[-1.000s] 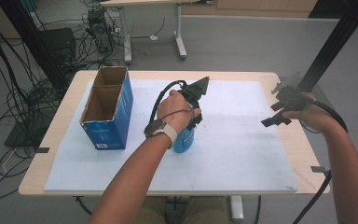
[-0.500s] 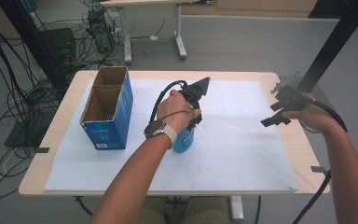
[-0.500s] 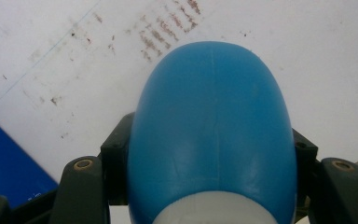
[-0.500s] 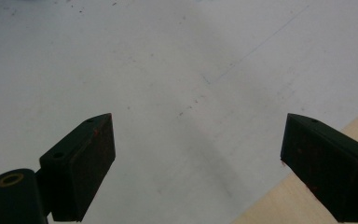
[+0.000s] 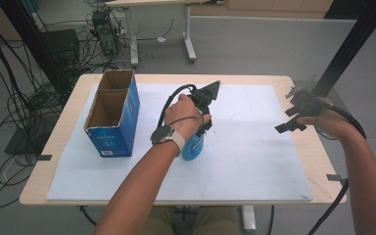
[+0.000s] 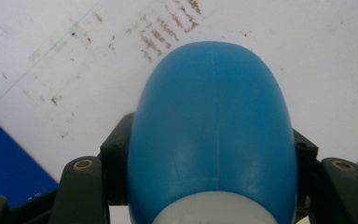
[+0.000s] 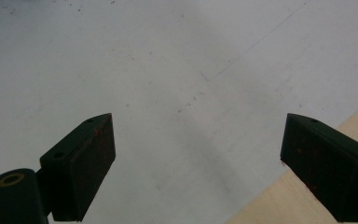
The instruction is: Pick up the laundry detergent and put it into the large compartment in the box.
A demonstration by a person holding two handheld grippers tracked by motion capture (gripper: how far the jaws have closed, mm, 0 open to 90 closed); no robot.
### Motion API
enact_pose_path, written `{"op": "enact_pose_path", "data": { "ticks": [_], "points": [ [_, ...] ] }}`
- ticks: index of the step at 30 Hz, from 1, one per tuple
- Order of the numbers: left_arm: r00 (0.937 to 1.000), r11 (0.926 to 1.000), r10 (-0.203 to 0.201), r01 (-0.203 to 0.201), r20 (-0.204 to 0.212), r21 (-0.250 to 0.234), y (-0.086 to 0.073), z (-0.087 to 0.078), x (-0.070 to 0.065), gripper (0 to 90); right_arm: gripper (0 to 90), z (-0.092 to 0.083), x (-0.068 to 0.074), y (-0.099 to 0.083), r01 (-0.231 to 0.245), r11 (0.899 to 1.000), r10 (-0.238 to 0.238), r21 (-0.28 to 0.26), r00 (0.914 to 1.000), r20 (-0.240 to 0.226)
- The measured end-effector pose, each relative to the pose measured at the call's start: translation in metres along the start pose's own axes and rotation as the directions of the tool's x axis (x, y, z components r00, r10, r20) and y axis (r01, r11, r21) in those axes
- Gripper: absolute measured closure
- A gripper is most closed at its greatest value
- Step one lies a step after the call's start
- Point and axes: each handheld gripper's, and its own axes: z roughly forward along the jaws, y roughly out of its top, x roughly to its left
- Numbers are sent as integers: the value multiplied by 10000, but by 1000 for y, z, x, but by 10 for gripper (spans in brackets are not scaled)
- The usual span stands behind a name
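A blue bottle (image 6: 212,135) is pinched between the jaws of the left hand-held gripper (image 5: 199,128), which is pointed down at the tabletop (image 5: 73,110). In the left gripper view the rounded blue body of the bottle is seen pressed on both sides by the black jaws, with a pale grey part of the bottle closest to the camera. In the high view the bottle (image 5: 192,148) is seen directly beneath the left hand-held gripper, with its lower end at the white sheet (image 5: 254,156) that covers most of the tabletop; whether it rests on the sheet or is held just above it cannot be told. The left hand (image 5: 183,115) is wrapped around the body of that hand-held gripper, and a watch (image 5: 163,134) is worn on the wrist behind it.

To the left of the left hand-held gripper, near it but apart, an open blue cardboard box (image 5: 111,115) is stood upright on the sheet; a corner of its blue wall (image 6: 9,172) is caught at the lower left of the left gripper view.

The right hand-held gripper (image 5: 293,115) is held well apart from the bottle, to the far right of it, over the right edge of the sheet. Its jaws are spread wide, and nothing is held between them. In the right gripper view the white sheet is seen below and ahead of the spread jaws, and a strip of bare wooden tabletop (image 7: 279,200) is seen by the jaw at the right of that view.
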Motion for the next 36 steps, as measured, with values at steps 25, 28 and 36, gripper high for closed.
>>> {"op": "enact_pose_path", "data": {
  "ticks": [25, 28, 36],
  "points": [
    [10000, 10000, 2, -2, -63, 36, 1, 0, -2, 380, 101, -3, 2, 2, 5, 10000, -5, 42, 10000, 55],
    [10000, 10000, 13, -13, -67, 30, 0, 0, -2, 380, 100, -3, 2, 2, -2, 10000, 1, 47, 10000, 63],
    [10000, 10000, 7, -7, -82, 8, -1, 0, -3, 380, 101, -3, 2, 4, 3, 10000, -3, 76, 10000, 61]
  ]
}}
